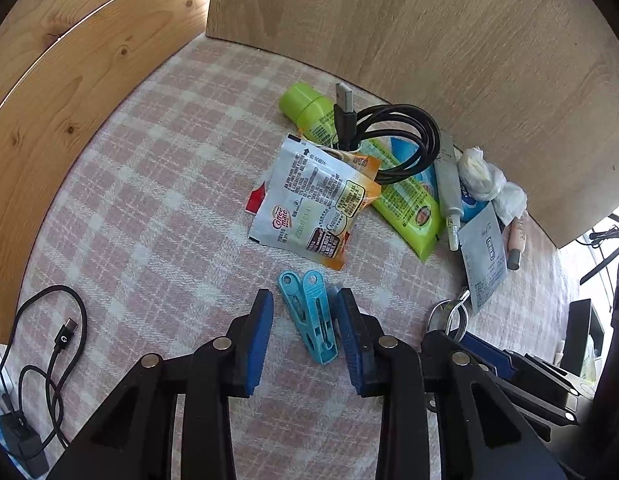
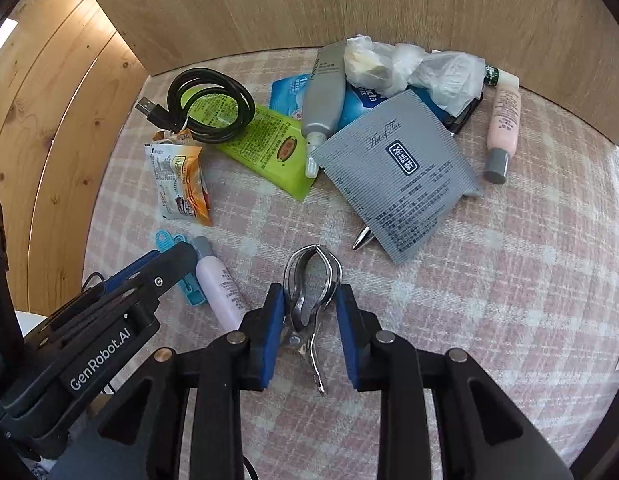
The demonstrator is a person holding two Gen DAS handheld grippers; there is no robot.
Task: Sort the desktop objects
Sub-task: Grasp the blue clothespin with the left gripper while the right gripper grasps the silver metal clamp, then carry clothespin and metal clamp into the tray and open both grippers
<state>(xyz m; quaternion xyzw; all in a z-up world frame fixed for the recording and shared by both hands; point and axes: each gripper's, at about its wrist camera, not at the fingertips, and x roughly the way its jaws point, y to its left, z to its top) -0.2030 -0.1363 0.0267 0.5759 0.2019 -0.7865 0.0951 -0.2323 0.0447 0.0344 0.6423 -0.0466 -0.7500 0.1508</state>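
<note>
Clutter on checked cloth point(image 2: 509, 240), left hand-held gripper point(image 1: 305, 320) astride blue clothespin point(image 1: 309, 312), right hand-held gripper point(image 2: 311, 308) grasping metal clip point(image 2: 309, 280).

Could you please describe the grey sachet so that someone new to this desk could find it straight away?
Start at the heap of clutter against the wooden back panel on the pink checked cloth. The grey sachet lies flat at the heap's front edge, beside the lime green tube. It is the only ribbed grey packet, with a dark blue label and a pen tip poking from under it.
</note>
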